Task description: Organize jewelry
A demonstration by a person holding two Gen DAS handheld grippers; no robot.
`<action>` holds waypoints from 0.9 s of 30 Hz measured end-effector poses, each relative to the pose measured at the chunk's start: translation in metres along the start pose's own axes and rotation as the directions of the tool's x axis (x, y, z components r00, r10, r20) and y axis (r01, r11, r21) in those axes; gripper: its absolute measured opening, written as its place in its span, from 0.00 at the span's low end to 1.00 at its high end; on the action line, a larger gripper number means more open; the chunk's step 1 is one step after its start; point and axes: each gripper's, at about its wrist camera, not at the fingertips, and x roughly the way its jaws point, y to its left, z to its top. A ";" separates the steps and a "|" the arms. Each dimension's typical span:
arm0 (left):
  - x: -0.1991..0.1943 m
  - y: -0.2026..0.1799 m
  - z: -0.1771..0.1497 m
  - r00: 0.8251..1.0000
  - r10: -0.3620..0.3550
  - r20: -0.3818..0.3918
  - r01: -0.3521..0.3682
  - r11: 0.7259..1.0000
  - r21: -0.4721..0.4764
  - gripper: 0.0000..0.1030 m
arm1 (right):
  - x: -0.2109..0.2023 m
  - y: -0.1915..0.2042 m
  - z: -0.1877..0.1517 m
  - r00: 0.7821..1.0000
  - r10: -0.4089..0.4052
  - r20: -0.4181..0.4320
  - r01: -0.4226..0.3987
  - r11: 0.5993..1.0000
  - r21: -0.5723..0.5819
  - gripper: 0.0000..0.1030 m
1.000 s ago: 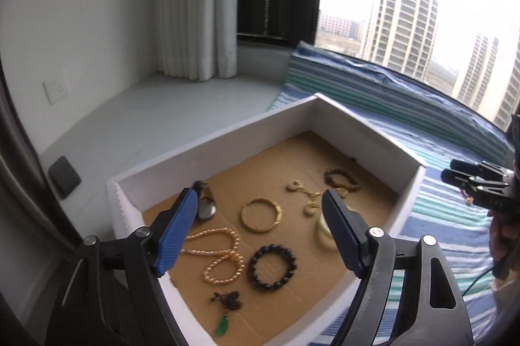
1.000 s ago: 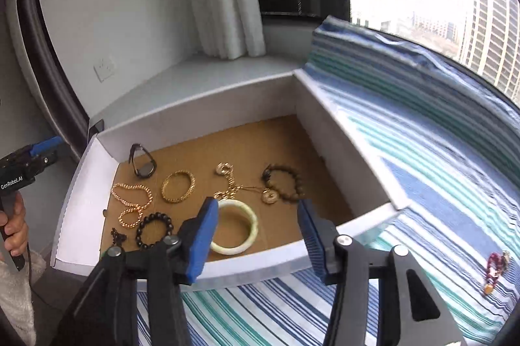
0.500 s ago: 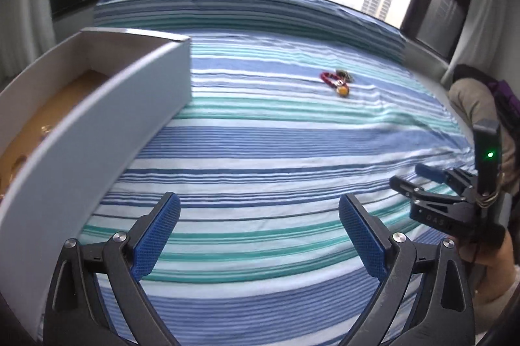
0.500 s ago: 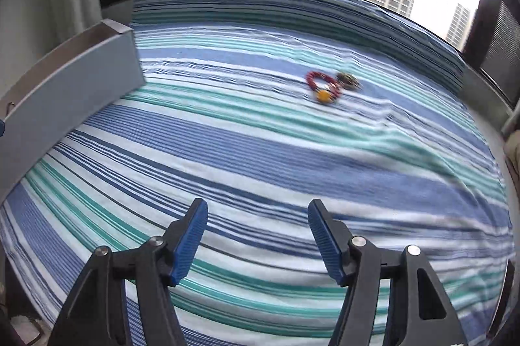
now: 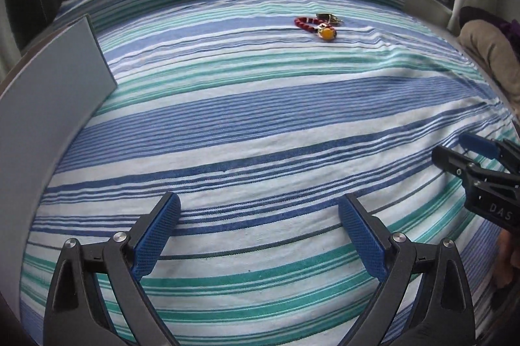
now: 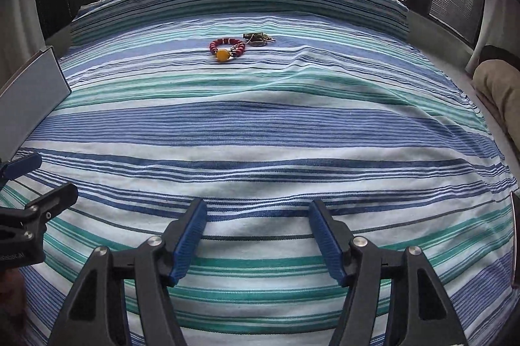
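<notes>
A red bead bracelet [image 6: 227,47] with one amber bead lies on the far part of the striped bedspread [image 6: 260,125], and a small dark metal piece [image 6: 258,38], too small to identify, lies touching or just beside it on the right. In the left wrist view the same bracelet [image 5: 314,24] sits far ahead and to the right of centre. Both are well apart from the white box [image 5: 42,105], whose outer wall shows at the left edge of each view; its inside is hidden from here.

The right gripper [image 6: 257,237] hovers low over the near part of the bedspread with its blue fingers spread and nothing between them, pointing roughly toward the bracelet. The left gripper [image 5: 258,229] is likewise spread wide and empty, closer to the box.

The likely step is a reach for the bracelet, probably by the right gripper, since the bracelet lies almost straight ahead of it.

Several things could spoil that. The two pieces lie so close that closing on one may drag or lift the other, and if they are tangled, both may come up and one drop on the way. The bedspread is soft and wrinkled near them, so fingers pressed down may pinch cloth along with beads. A round bead may also roll out of a shallow pinch.
</notes>
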 end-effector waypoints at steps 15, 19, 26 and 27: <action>0.005 0.001 0.000 1.000 -0.001 -0.014 0.001 1.000 -0.013 1.00 | 0.000 -0.005 0.022 0.983 0.106 -0.152 -0.107 0.994 0.004 0.68; 0.004 0.001 0.000 1.000 -0.001 -0.014 0.001 1.000 -0.013 1.00 | 0.001 -0.020 0.102 0.953 0.256 -0.159 -0.252 0.967 0.050 0.68; 0.003 0.000 0.001 1.000 -0.001 -0.015 0.001 1.000 -0.013 1.00 | 0.111 -0.030 0.226 0.943 0.267 -0.201 -0.236 0.958 0.162 0.57; 0.003 0.001 0.001 1.000 -0.001 -0.015 0.001 1.000 -0.013 1.00 | 0.126 -0.026 0.232 0.944 0.255 -0.209 -0.221 0.960 0.173 0.57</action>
